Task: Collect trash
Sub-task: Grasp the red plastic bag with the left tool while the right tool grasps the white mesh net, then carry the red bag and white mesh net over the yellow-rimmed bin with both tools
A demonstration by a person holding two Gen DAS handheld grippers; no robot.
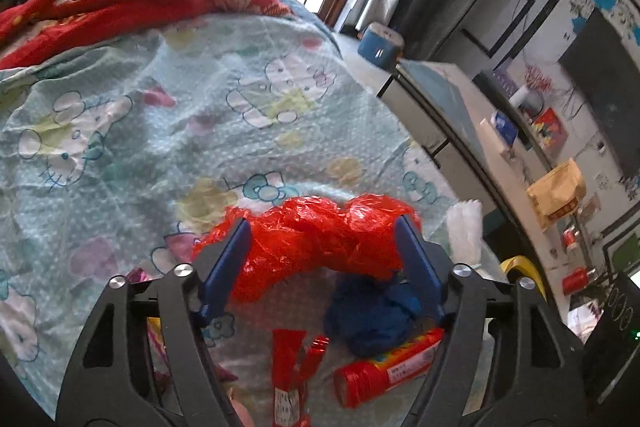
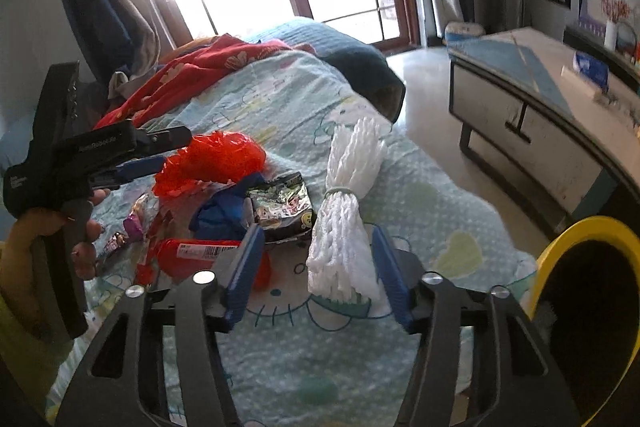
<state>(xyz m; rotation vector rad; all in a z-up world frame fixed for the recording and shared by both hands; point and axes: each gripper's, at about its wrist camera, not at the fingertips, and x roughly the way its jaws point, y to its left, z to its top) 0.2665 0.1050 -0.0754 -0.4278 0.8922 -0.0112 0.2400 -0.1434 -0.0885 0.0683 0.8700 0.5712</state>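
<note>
I read my left tool with blades apart, astride the crumpled red plastic bag on the bed, bag's long axis crosswise at lower centre; right tool likewise apart around the white foam netting; yellow-rimmed bin lower right.
</note>
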